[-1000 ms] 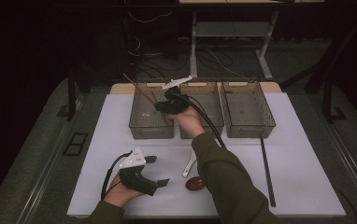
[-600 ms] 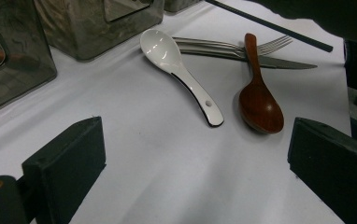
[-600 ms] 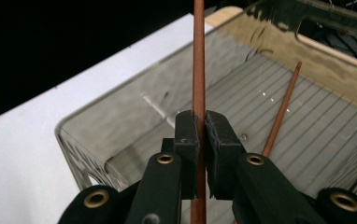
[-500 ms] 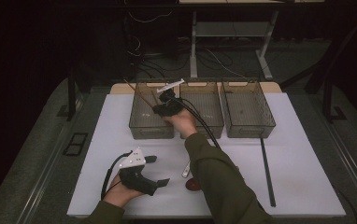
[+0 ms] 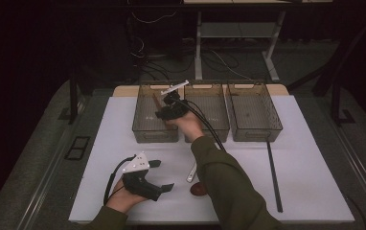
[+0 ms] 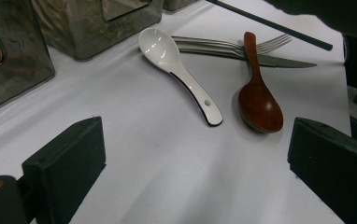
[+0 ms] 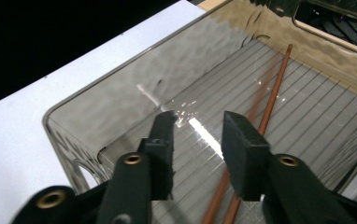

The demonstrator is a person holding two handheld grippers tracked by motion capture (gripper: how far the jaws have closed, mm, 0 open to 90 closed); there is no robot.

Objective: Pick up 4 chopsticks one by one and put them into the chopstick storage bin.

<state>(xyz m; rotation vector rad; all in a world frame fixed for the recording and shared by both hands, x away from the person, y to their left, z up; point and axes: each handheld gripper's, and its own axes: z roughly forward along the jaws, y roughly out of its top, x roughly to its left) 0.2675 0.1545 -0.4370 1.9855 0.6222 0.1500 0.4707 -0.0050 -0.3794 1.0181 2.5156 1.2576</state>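
Hovering over the far-left bin [image 5: 154,125], right tool [image 7: 197,140] with jaws just parted, pinching nothing; brown chopsticks [image 7: 270,100] lying loose on that bin's floor. Resting on the near bench [image 5: 99,158], left tool [image 5: 158,175] spread wide, empty.

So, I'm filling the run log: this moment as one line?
right gripper: jaws just opened, chopsticks released in left bin | left gripper: open, idle

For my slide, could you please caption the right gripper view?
Right gripper, jaws just opened, above brown chopsticks lying in a clear bin.
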